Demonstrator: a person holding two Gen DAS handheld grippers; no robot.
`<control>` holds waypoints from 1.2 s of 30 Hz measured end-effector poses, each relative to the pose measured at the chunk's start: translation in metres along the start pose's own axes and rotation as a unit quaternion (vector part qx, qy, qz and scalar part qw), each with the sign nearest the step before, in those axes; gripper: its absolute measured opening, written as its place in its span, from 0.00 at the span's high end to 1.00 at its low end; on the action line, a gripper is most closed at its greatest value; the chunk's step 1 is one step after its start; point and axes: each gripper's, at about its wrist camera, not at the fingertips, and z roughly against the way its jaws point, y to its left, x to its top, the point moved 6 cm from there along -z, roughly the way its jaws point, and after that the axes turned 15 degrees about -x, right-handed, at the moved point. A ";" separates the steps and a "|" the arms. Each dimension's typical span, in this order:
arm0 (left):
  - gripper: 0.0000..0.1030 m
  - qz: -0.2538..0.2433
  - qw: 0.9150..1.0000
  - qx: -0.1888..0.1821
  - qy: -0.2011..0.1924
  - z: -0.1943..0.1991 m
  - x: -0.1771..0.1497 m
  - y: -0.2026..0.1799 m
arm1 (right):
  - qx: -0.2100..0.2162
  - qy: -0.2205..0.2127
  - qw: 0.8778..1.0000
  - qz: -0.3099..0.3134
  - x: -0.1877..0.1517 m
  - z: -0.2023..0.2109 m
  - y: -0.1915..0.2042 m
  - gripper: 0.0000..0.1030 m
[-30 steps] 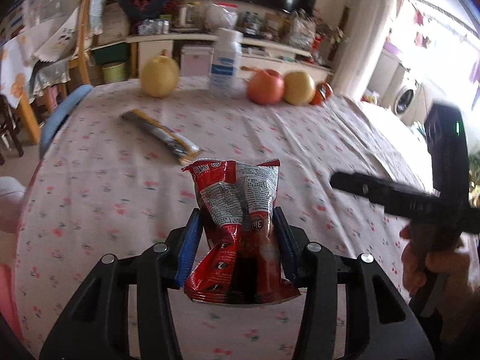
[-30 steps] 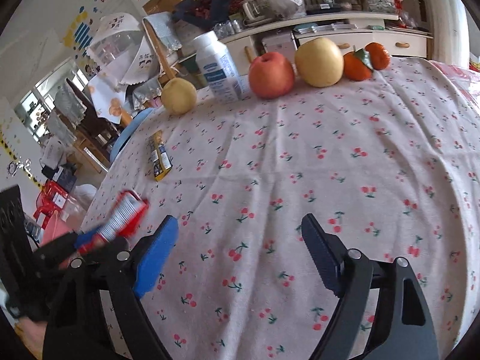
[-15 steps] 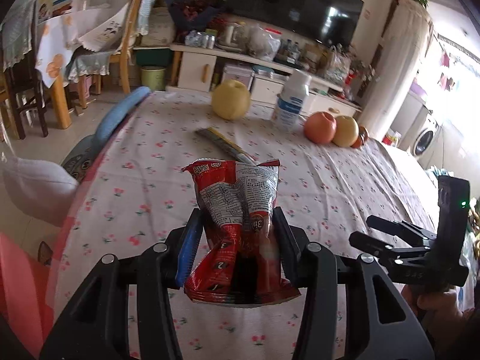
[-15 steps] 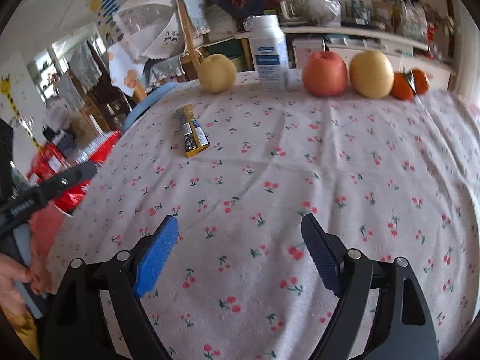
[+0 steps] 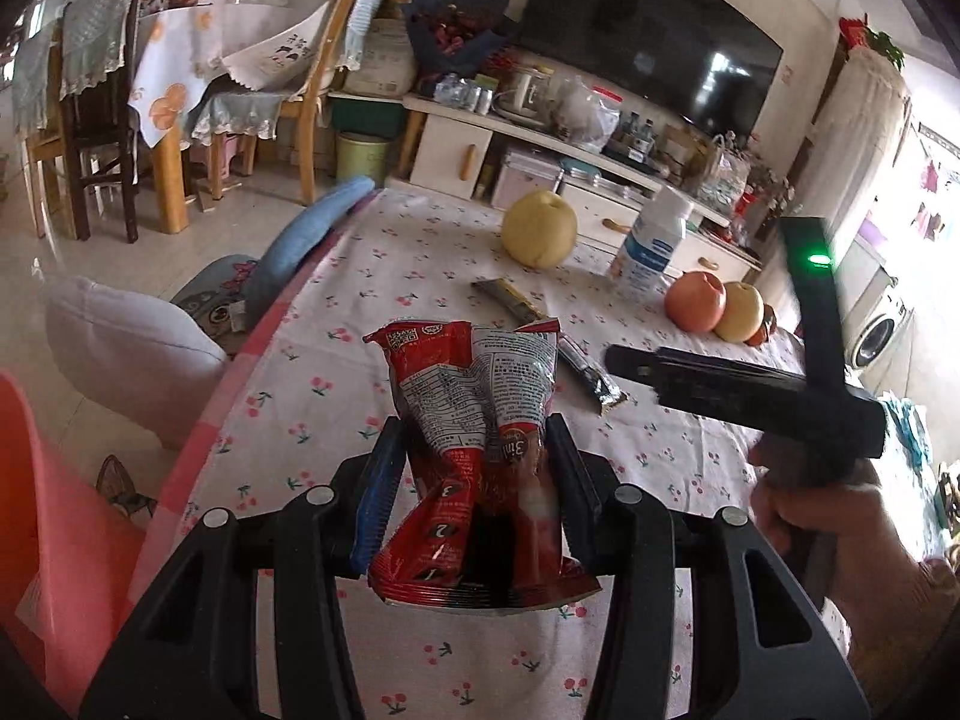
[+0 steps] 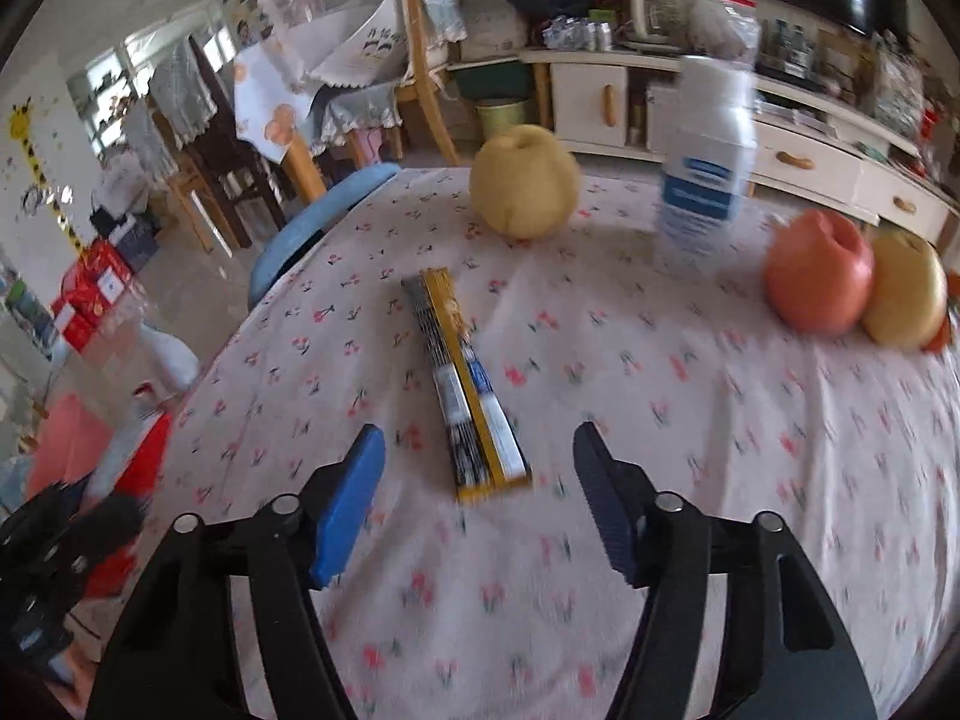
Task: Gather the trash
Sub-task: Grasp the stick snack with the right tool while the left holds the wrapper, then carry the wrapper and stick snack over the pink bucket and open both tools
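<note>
Tongs on the right [image 6: 477, 495] have swung across the cherry-print tablecloth [image 6: 690, 420] and now point at the long yellow wrapper [image 6: 465, 384] lying flat just ahead, jaws closing with nothing between them yet. Left tongs [image 5: 474, 480] stay clamped on the crumpled red snack bag [image 5: 480, 438], so a second piece of trash looks next

Cluttered living room in daylight
Dark television [image 5: 648, 42] above a white cabinet [image 5: 456, 147]; wooden chairs [image 5: 312, 120] on pale tiled floor [image 5: 120, 252]; washing machine [image 5: 876, 333] at right.
</note>
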 end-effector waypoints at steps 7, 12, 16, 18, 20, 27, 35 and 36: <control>0.52 0.015 1.000 0.003 -0.008 0.006 0.002 0.009 | -0.001 0.004 0.999 0.052 0.015 -0.028 0.026 0.48; 0.52 0.017 1.000 0.003 -0.008 0.006 0.002 0.008 | -0.025 0.010 0.997 0.070 0.015 -0.044 0.033 0.59; 0.52 0.018 1.000 0.002 -0.008 0.006 0.002 0.008 | -0.038 0.007 0.997 0.066 0.013 -0.046 0.031 0.71; 0.52 0.017 1.000 0.002 -0.008 0.006 0.001 0.008 | -0.041 0.006 0.997 0.064 0.012 -0.046 0.031 0.74; 0.52 0.017 1.000 0.002 -0.007 0.006 0.002 0.008 | -0.044 0.005 0.997 0.063 0.010 -0.044 0.031 0.76; 0.52 0.013 1.000 0.000 -0.002 0.005 -0.003 0.006 | -0.042 -0.002 0.998 0.052 -0.004 -0.030 0.035 0.83; 0.52 0.010 1.000 0.001 -0.001 0.006 -0.004 0.004 | -0.039 -0.015 0.999 0.023 -0.021 0.004 0.033 0.84; 0.52 0.010 1.000 0.001 -0.001 0.006 -0.004 0.004 | -0.038 -0.017 0.999 0.019 -0.023 0.009 0.033 0.84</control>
